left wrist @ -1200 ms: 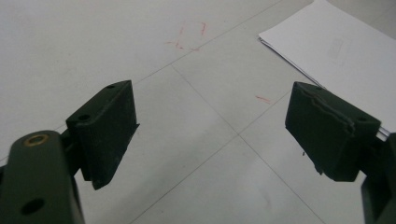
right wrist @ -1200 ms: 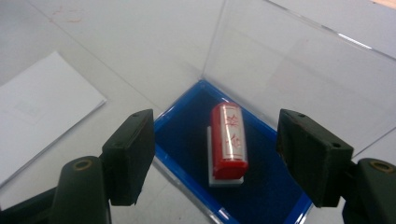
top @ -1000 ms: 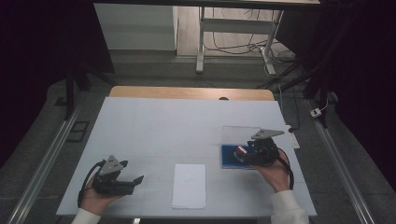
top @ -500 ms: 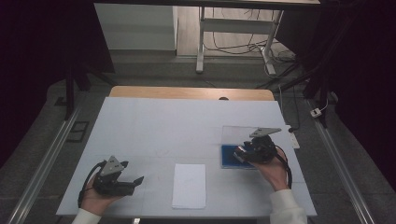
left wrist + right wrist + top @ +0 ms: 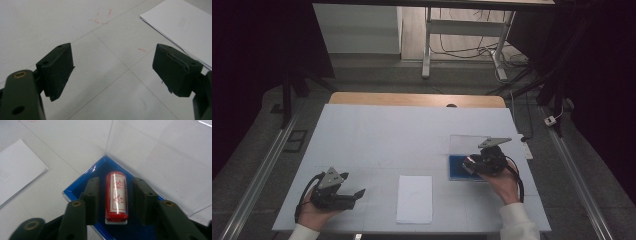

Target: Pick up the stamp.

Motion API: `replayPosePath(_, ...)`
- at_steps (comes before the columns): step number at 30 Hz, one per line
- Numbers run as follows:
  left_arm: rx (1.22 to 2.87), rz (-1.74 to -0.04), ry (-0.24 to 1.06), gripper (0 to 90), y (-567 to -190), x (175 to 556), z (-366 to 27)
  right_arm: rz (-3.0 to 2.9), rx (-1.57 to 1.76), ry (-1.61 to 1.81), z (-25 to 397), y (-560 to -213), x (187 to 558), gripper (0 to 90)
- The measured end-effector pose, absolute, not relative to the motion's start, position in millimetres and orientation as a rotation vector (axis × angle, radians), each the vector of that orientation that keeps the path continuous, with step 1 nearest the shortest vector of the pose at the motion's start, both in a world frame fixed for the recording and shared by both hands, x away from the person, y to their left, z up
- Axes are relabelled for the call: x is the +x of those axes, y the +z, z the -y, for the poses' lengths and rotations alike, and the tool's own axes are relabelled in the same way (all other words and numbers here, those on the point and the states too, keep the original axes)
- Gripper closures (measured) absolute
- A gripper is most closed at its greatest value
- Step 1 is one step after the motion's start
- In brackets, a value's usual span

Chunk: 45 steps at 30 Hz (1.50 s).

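A red cylindrical stamp (image 5: 117,195) with a white label of red characters lies in a blue-lined box (image 5: 82,187) whose clear lid (image 5: 162,157) stands open behind it. My right gripper (image 5: 116,180) is down over the box, open, with one jaw on each side of the stamp and a narrow gap at both. In the high view that gripper (image 5: 469,165) covers the blue box (image 5: 457,167) at the right. My left gripper (image 5: 357,192) rests at the front left, open wide and holding nothing (image 5: 112,55).
A white sheet of paper (image 5: 414,197) lies at the front middle of the white table (image 5: 387,130), between the two grippers. Its corner shows in the left gripper view (image 5: 185,22). Faint red marks dot the tabletop. Dark floor and cables lie beyond the far edge.
My right gripper has edged a little to the left over the blue box. The left gripper has stayed put.
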<state>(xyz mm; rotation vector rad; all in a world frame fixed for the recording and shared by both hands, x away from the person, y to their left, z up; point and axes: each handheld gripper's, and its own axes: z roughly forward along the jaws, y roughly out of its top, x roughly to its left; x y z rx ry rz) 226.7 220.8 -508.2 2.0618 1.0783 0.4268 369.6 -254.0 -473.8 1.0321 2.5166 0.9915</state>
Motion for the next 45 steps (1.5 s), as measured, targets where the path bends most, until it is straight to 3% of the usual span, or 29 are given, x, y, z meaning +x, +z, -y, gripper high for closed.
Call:
replayPosePath(6,2.067,-1.074,0.429,17.4,-508.4,226.5,-220.3,-2.512,1.025,0.984,253.0,-473.4,368.5,68.5)
replayPosePath(28,2.072,-1.069,0.434,17.6,-508.3,226.0,-220.5,-2.501,0.98,0.919,248.4,-474.1,365.9,69.8)
replayPosePath(45,2.062,-1.074,0.441,17.7,-507.0,225.8,-223.3,-2.457,0.907,1.023,250.1,-453.0,354.7,70.0)
